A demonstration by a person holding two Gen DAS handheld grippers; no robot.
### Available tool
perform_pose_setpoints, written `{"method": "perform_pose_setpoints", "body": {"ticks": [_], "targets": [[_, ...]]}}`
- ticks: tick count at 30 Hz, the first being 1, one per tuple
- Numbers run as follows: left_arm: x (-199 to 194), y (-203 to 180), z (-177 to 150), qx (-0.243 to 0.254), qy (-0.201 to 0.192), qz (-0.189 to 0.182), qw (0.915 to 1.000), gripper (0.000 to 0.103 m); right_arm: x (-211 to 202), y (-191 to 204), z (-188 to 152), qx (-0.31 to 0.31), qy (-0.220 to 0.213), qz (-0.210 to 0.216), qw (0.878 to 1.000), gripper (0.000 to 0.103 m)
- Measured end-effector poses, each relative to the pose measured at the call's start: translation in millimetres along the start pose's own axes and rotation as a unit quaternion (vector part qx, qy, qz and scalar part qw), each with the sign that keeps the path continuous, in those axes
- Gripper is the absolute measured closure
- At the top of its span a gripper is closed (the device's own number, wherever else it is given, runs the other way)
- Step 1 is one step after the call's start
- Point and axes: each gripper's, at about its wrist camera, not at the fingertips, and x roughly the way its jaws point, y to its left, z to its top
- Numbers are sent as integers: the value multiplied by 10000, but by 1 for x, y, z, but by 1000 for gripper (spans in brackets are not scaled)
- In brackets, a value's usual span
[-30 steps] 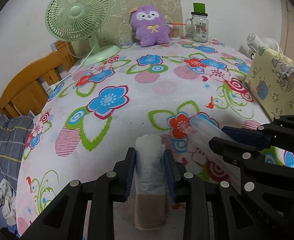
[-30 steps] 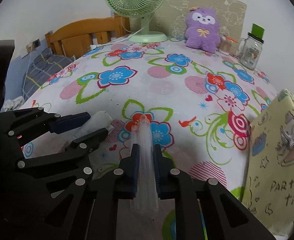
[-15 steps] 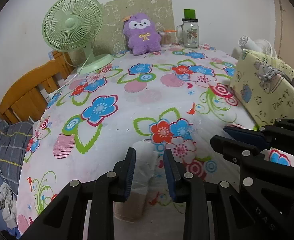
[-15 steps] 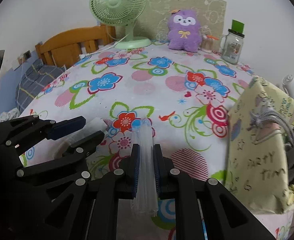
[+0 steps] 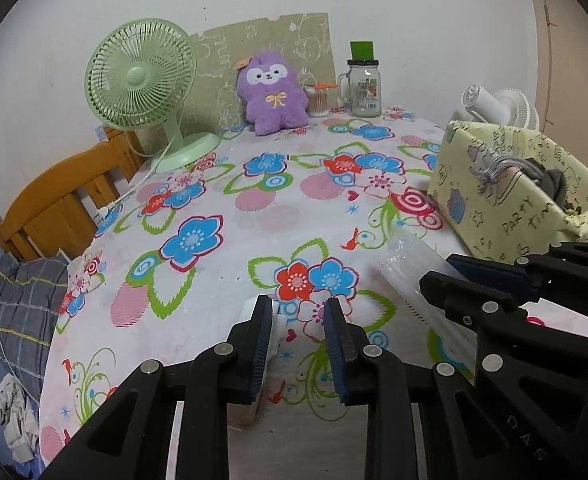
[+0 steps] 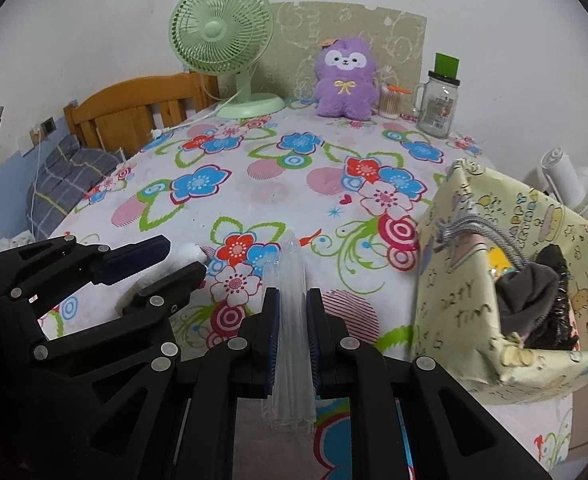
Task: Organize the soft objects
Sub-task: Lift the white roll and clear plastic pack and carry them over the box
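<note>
The right claw [image 6: 292, 312] is clamped narrow on a clear plastic packet [image 6: 292, 280]. The packet stands on edge between the blue pads, its far end reaching out past the fingertips and its near end hanging below them, above the worktop [image 5: 222, 216], which is covered by a cloth printed with flowers.

The left claw [image 5: 298, 340] sits just beside the right one, on its left. Its jaws are closing, with a gap between them through which the flowered cloth shows. A white soft roll [image 5: 278, 326] lies against the inner face of the left finger, with a beige end showing below that finger. The other pad is not touching it. From the right wrist view, the rounded white tip of the roll pokes out between the left claw's two fingers.

A pale yellow gift bag [image 6: 457, 280] printed with cartoons and lettering stands at the right edge of the worktop, close beside the right claw. Its mouth is open, a grey cord handle [image 6: 457, 226] hangs over its rim, and a dark grey cloth [image 6: 529, 288] lies inside.

At the far side of the worktop, a green fan [image 5: 142, 80], a purple plush toy [image 5: 274, 94], a small tub of cotton buds [image 5: 318, 100] and a glass jar mug [image 5: 365, 90] with a green top stand in a row near the wall. A wooden bed frame [image 5: 54, 204] is off to the left, and a white fan [image 6: 573, 188] stands behind the bag.
</note>
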Motion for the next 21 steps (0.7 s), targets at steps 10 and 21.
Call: {"method": "perform_pose_setpoints", "body": {"ticks": [10, 21], "targets": [[-13, -5, 1, 18, -111, -24, 9999, 79, -13, -2, -3, 69, -94, -9, 9999, 87], [8, 7, -11, -4, 175, -2, 9998, 63, 11, 3, -6, 173, 137, 8, 9998, 87]]}}
